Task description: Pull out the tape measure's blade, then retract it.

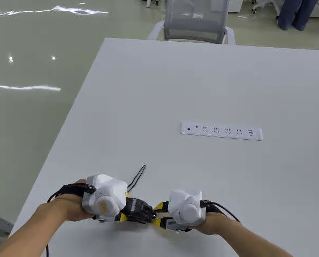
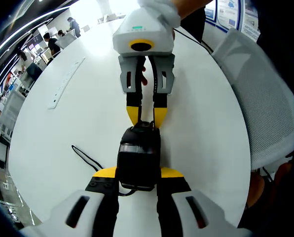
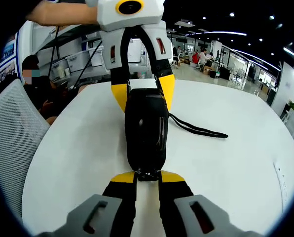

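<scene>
White tabletop (image 1: 202,85) is hosting this: near its front edge the yellow-tipped left gripper (image 2: 138,174) is clamping its jaws on the boxy black tape measure (image 2: 138,150), and the yellow-tipped right gripper (image 3: 148,177) is pinching almost shut on its blade end; I'd be pulling straight, slowly, case steady.

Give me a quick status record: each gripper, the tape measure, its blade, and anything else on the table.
left gripper: shut on the sides of the tape measure
right gripper: jaws nearly together on the case's front end, facing the left gripper
tape measure: black, held between the two grippers low at the table; contact with it cannot be told
blade: no length visibly drawn out
strap: black, trailing loose on the table beside the case
power strip: white, farther back, apart from the work
</scene>
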Demonstrator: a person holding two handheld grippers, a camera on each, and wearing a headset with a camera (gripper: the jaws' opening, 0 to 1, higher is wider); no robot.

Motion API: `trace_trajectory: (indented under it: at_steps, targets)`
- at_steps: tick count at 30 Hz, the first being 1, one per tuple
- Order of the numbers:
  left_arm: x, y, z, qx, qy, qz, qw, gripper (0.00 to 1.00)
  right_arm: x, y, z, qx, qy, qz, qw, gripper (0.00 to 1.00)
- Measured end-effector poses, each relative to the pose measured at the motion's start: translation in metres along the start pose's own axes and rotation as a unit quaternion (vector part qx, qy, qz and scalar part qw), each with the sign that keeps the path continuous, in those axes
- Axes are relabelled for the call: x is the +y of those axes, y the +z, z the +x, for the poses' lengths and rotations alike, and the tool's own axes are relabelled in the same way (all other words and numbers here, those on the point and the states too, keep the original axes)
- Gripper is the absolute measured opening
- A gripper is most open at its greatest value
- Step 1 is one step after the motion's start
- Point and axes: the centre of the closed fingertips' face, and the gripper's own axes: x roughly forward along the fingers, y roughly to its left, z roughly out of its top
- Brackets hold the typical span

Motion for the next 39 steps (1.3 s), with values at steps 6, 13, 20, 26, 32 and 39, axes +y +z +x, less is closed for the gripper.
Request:
trace_trajectory:
  at_steps: [6,13,20,26,32,39]
  targets:
    - [0.0003,0.0002,0.0002,-0.002,0.002,-0.004,1.0000,0.24,-0.0006,-0.0008,0.0006,0.005,0.001,-0.007,1.0000,0.15]
    - [0.0006,-0.0002,0.0007,-0.004,0.004,-0.007,1.0000,0.24,-0.0012,-0.0016,0.0002,0.009,0.000,-0.011,0.9999,0.14]
    - [0.0005,0.0004,0.0008,-0.004,0.005,-0.010,0.9999,0.24,-0.0011,-0.0027,-0.0003,0.017,0.003,-0.016,0.9997,0.12]
    - [0.0004,0.0002,-0.0001,-0.004,0.004,-0.013,0.9999,0.24,-0.0007,-0.0022,-0.0010,0.020,0.004,-0.019,0.9996,0.12]
    - [0.0001,-0.0003,-0.0004,-0.005,0.006,-0.016,0.9998,0.24,-0.0008,-0.0014,-0.0011,0.021,0.006,-0.023,0.9995,0.12]
    - [-0.0001,-0.0016,-0.0016,-0.007,0.007,-0.020,0.9998,0.24,-0.0008,0.0003,-0.0013,0.020,0.007,-0.025,0.9995,0.12]
